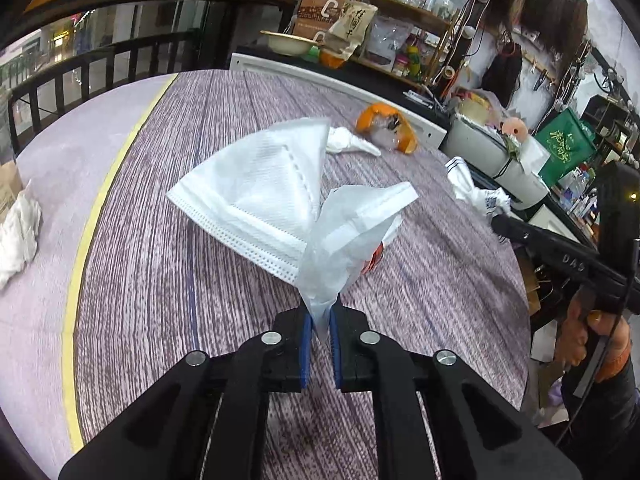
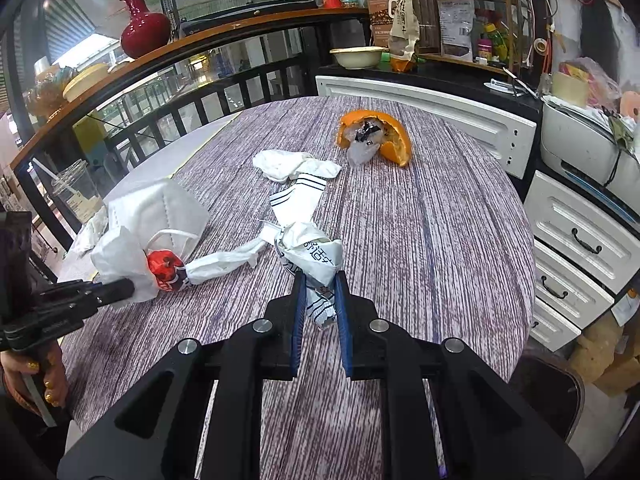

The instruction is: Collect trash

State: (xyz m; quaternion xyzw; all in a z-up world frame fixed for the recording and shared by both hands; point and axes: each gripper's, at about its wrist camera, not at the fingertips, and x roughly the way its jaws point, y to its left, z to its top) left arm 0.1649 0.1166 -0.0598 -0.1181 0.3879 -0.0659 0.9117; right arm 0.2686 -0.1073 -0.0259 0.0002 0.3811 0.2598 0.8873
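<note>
Clearly both hands carry soft, near-weightless trash. The left gripper [image 1: 320, 316] fingers pinch the twisted neck of a thin white bag [image 1: 344, 240] with a face mask [image 1: 256, 204] bunched against it, over the bench [image 1: 420, 280]. The right gripper [image 2: 320, 300] fingers pinch a crumpled printed wrapper [image 2: 308, 252]. Still lying at twelve o'clock are a tissue [image 2: 288, 166] and an orange peel [image 2: 384, 136]; the limp tissue wants a pinch at a raised fold, the stiffer peel at its rim.

A white face mask [image 1: 256, 196] and a bunched white bag [image 1: 352, 240] block the table [image 1: 160, 280] behind them in the left wrist view — a red-printed wrapper [image 1: 374, 260] barely peeks out. The orange peel [image 1: 384, 128] is motion-blurred there. In the right wrist view, a crumpled printed wrapper [image 2: 310, 256] hides its lower end between blue pads [image 2: 298, 312]; its lettering is unreadable.
</note>
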